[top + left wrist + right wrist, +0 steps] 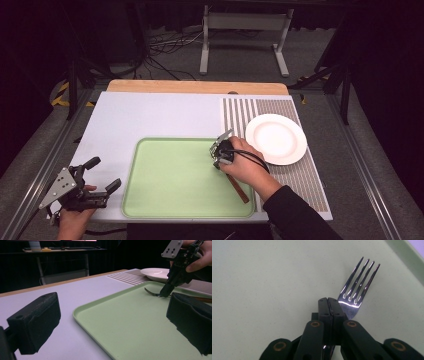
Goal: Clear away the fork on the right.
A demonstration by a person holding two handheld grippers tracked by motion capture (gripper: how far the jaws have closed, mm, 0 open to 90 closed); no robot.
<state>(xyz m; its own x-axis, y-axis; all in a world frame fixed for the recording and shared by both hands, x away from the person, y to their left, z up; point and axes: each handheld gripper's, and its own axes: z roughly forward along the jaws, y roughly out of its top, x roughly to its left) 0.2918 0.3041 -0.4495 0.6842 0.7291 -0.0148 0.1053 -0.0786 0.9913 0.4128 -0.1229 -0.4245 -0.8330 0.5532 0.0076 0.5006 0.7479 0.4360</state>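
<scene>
Currently the right gripper (329, 301) has its jaws pressed together on the neck of a fork (357, 287), just behind the tines, which stick out past the jaw tips. Fork lies on the green tray (165, 200), near the tray's right rim; in the high view its brown handle (239, 189) runs back under the person's right hand (247, 167). From the left gripper view the tines curve up slightly off the tray floor while the right gripper (165, 293) bears down on it. Judgement: grasp looks made, lift not yet done; carrying and setting down remain, likely toward the white plate (276, 138) just beyond the tray on the striped mat (300, 175). Left gripper (102, 175) hangs off the tray's left front corner, jaws wide apart, nothing between them. Room: tray floor is bare to the left; the raised tray rim sits between fork and plate, so the fork needs to clear it. Plate is near, path short.
</scene>
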